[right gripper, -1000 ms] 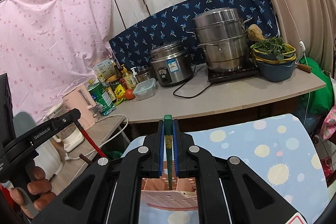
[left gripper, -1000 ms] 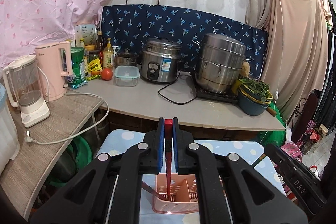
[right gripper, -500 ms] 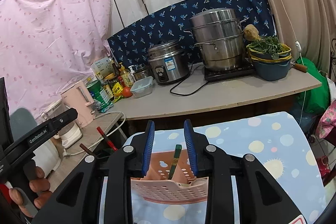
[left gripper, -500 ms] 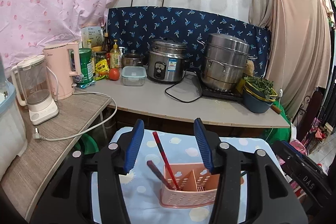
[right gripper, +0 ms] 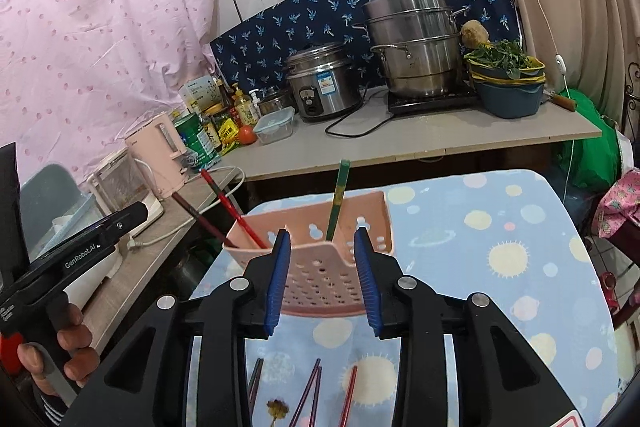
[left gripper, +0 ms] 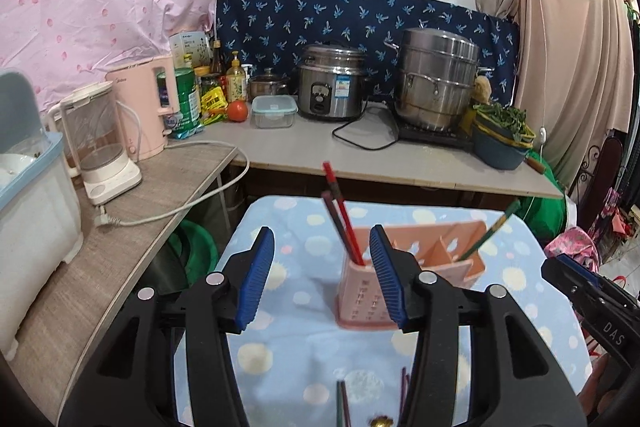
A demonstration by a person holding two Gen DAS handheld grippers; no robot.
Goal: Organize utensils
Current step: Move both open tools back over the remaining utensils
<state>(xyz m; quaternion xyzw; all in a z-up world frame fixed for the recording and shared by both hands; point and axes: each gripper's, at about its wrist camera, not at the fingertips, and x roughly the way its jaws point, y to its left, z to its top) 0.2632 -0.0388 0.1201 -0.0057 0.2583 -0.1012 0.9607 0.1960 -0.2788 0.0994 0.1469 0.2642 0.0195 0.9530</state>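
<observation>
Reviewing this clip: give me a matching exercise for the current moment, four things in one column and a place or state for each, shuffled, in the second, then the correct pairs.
Column A
1. red chopstick
2. green chopstick
3. left gripper
4. tomato

Column B
a. on the grey counter beside a clear lidded container
b. open, nothing between its jaws
c. leaning in the left end compartment of the pink utensil holder
d. standing in a compartment farther right in the holder

Pairs: 1-c, 2-d, 3-b, 4-a
</observation>
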